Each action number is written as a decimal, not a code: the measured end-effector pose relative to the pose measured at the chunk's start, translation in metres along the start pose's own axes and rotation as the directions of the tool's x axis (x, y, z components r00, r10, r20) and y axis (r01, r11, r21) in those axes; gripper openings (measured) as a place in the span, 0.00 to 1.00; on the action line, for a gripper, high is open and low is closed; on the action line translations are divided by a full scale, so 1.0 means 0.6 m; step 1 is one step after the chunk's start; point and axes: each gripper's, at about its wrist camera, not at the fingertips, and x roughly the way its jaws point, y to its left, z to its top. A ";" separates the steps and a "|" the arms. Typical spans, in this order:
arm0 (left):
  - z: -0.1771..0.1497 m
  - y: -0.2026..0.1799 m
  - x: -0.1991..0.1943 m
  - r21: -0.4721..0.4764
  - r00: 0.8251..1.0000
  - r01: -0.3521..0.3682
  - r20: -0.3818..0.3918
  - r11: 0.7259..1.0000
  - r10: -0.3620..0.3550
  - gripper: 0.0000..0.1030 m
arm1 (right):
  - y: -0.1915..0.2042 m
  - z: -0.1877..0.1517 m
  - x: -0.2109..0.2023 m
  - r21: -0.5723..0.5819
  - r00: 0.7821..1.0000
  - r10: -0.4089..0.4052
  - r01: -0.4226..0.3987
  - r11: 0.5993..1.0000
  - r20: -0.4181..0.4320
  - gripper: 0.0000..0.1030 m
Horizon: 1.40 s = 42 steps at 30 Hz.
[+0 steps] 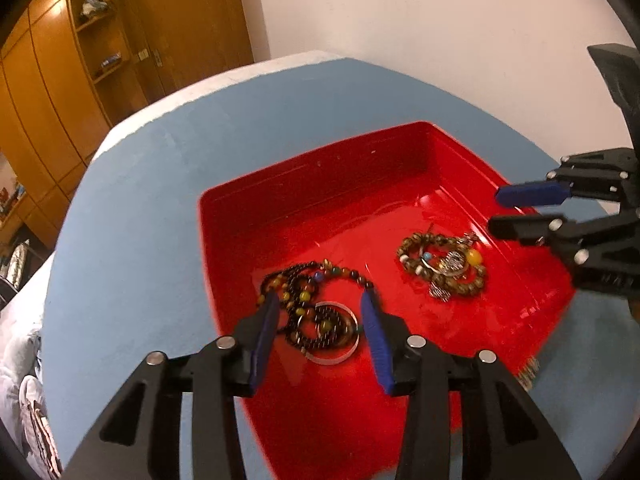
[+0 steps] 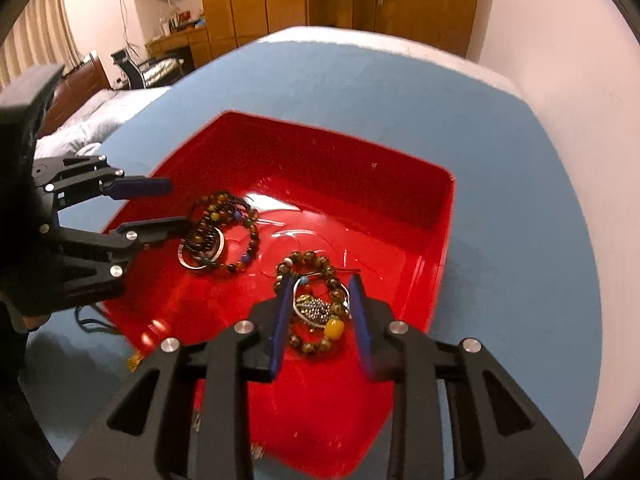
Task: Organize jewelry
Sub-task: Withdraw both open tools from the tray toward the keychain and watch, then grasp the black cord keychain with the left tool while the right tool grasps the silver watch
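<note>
A red tray (image 1: 320, 216) lies on a blue table (image 1: 160, 200). In it rests a pile of dark and coloured bead strings with a silver bangle (image 1: 320, 320). My left gripper (image 1: 319, 295) stands open over that pile, one blue pad on each side and neither pressing. To the right lies a brown bead bracelet pile (image 1: 444, 268) with a yellow bead and a silver fish charm. In the right wrist view my right gripper (image 2: 321, 280) is open astride this brown bead pile (image 2: 316, 308). The left gripper (image 2: 179, 205) shows there beside the dark bead pile (image 2: 218, 236).
A tassel (image 1: 528, 372) pokes out at the tray's near edge, and a dark cord (image 2: 92, 324) lies on the table beside the tray (image 2: 360, 184). Wooden wardrobes (image 1: 80, 80) and a white wall stand behind. A bed (image 2: 88, 120) is off the table's left.
</note>
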 end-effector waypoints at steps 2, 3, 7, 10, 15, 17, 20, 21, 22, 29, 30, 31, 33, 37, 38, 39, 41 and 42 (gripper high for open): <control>-0.012 -0.004 -0.022 0.006 1.000 -0.003 0.018 1.000 0.003 0.47 | 0.008 -0.015 -0.037 -0.006 0.999 -0.007 0.008 1.000 0.048 0.39; -0.025 -0.008 -0.042 0.007 0.999 -0.006 0.033 1.000 0.006 0.49 | 0.011 -0.015 -0.054 -0.007 0.998 -0.009 0.010 1.000 0.069 0.41; -0.068 -0.018 -0.092 0.008 0.998 -0.026 0.064 1.000 0.025 0.56 | 0.033 -0.059 -0.116 0.004 0.992 0.008 -0.008 1.000 0.130 0.43; -0.098 -0.032 -0.117 0.009 0.997 -0.029 0.067 1.000 0.028 0.59 | 0.055 -0.100 -0.139 0.003 0.990 0.003 -0.004 1.000 0.144 0.54; -0.154 -0.055 -0.146 0.007 0.996 -0.039 0.080 0.999 0.038 0.67 | 0.082 -0.160 -0.137 0.043 0.991 0.006 -0.012 0.999 0.136 0.64; -0.172 -0.061 -0.149 0.004 0.997 -0.034 0.075 0.999 0.033 0.67 | 0.088 -0.186 -0.127 0.077 0.993 0.014 -0.023 0.997 0.120 0.64; -0.203 -0.066 -0.144 0.003 0.998 -0.023 0.061 1.000 0.022 0.68 | 0.093 -0.215 -0.110 0.121 0.995 0.038 -0.048 0.991 0.088 0.64; -0.211 -0.067 -0.142 0.005 0.998 -0.022 0.059 1.000 0.022 0.68 | 0.097 -0.223 -0.106 0.120 0.997 0.029 -0.038 0.992 0.078 0.64; -0.221 -0.067 -0.141 0.007 0.998 -0.023 0.054 1.000 0.023 0.68 | 0.101 -0.229 -0.105 0.116 0.997 0.015 -0.023 0.993 0.074 0.64; -0.240 -0.060 -0.106 0.016 1.000 0.023 0.007 1.000 -0.023 0.68 | 0.122 -0.241 -0.084 0.125 0.998 0.018 -0.024 0.992 0.053 0.64; -0.239 -0.060 -0.100 0.015 1.000 0.030 0.000 0.999 -0.030 0.68 | 0.123 -0.241 -0.080 0.124 0.998 0.023 -0.029 0.992 0.050 0.64; -0.237 -0.060 -0.093 0.013 0.999 0.037 -0.007 0.999 -0.037 0.68 | 0.125 -0.239 -0.073 0.120 0.999 0.021 -0.026 0.992 0.047 0.64; -0.233 -0.061 -0.081 0.011 0.999 0.041 -0.016 0.999 -0.040 0.68 | 0.124 -0.238 -0.064 0.113 0.999 0.021 -0.025 0.993 0.039 0.64; -0.223 -0.062 -0.059 0.000 0.998 0.053 -0.035 0.999 -0.053 0.68 | 0.114 -0.228 -0.041 0.109 1.000 0.007 -0.010 0.994 0.026 0.64; -0.220 -0.064 -0.055 0.002 0.998 0.051 -0.035 0.999 -0.051 0.68 | 0.111 -0.225 -0.035 0.107 1.000 0.008 -0.011 0.994 0.023 0.64; -0.217 -0.066 -0.053 0.005 0.998 0.055 -0.036 0.998 -0.054 0.68 | 0.107 -0.223 -0.030 0.108 1.000 0.009 -0.011 0.994 0.021 0.64; -0.212 -0.070 -0.047 0.009 0.998 0.055 -0.036 0.998 -0.054 0.71 | 0.101 -0.219 -0.022 0.106 1.000 0.011 -0.013 0.994 0.015 0.64; -0.210 -0.070 -0.041 0.009 0.998 0.048 -0.038 0.999 -0.048 0.72 | 0.099 -0.217 -0.019 0.105 1.000 0.011 -0.013 0.994 0.013 0.64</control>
